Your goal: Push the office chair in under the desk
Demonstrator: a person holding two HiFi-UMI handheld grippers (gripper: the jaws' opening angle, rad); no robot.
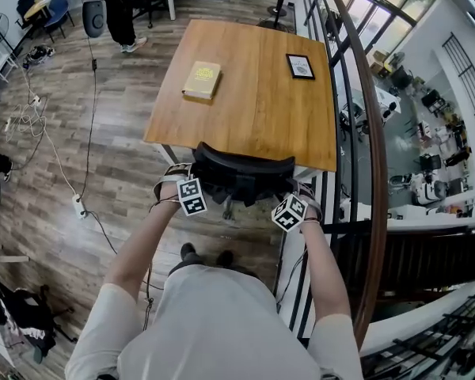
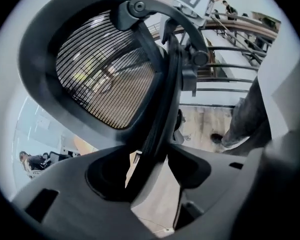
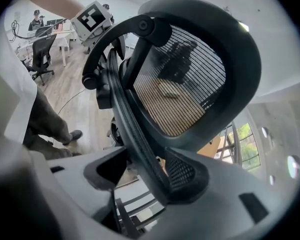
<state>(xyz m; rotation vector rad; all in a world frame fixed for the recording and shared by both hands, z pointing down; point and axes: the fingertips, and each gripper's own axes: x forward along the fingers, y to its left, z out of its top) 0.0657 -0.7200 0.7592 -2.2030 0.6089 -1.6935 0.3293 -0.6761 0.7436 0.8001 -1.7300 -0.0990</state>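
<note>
The black office chair [image 1: 241,172] stands at the near edge of the wooden desk [image 1: 253,93], its seat hidden under the top. My left gripper [image 1: 188,177] is at the left end of the backrest top and my right gripper [image 1: 291,191] at the right end. In the left gripper view the mesh backrest [image 2: 105,69] fills the frame; its rim runs between the left gripper's [image 2: 150,171] jaws, with floor showing beside one pad, so it is open. In the right gripper view the backrest [image 3: 182,79] rim sits pinched in the right gripper [image 3: 145,169].
A yellow book [image 1: 202,79] and a small framed picture [image 1: 300,66] lie on the desk. A curved railing [image 1: 368,133] runs close along the desk's right side. Cables and a power strip [image 1: 79,204] trail over the floor at left. A person's legs [image 1: 120,14] stand beyond the desk.
</note>
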